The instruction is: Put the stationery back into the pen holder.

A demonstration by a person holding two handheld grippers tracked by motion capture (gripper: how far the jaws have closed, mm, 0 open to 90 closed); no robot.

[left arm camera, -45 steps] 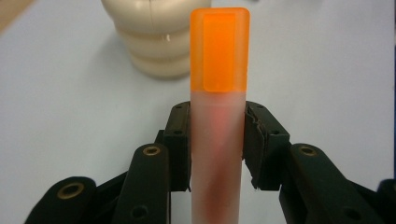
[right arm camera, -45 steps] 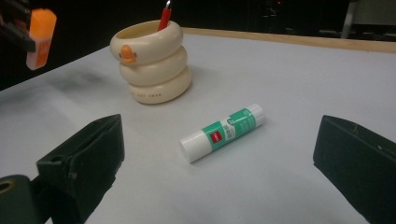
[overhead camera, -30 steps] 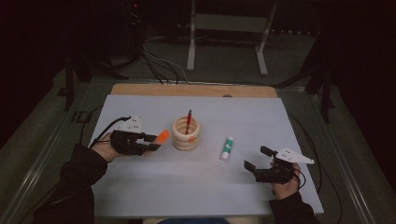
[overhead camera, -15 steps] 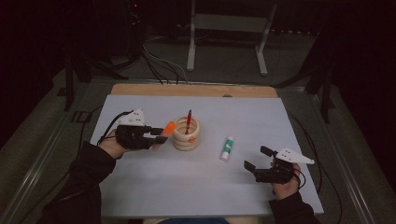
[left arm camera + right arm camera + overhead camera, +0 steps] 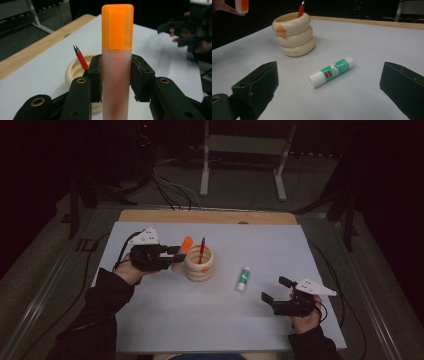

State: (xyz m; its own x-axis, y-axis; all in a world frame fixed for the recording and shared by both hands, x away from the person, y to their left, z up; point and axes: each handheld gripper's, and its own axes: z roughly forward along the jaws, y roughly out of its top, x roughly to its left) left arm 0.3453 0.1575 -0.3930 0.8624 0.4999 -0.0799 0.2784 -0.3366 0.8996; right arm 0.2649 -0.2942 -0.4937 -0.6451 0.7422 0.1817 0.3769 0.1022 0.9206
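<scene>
1. The left hand-held gripper is clamped on an orange-capped highlighter, its pads pressing the frosted barrel from both sides
2. In the left gripper view the highlighter stands upright between the black jaws, with the orange cap well above the pads
3. From the high view the highlighter's cap end points toward the cream pen holder and sits just beside its rim on the left, raised off the worktop
4. The pen holder is a stack of rounded rings with a small orange beak on its side, standing upright near the middle of the worktop
5. A red pen stands inside the pen holder, leaning, with its tip upward
6. A glue stick with a green and white label lies on its side on the worktop, to the right of the pen holder and apart from it
7. The right hand-held gripper sits low near the right front of the worktop, jaws spread wide with nothing between them; the glue stick lies ahead of it
</scene>
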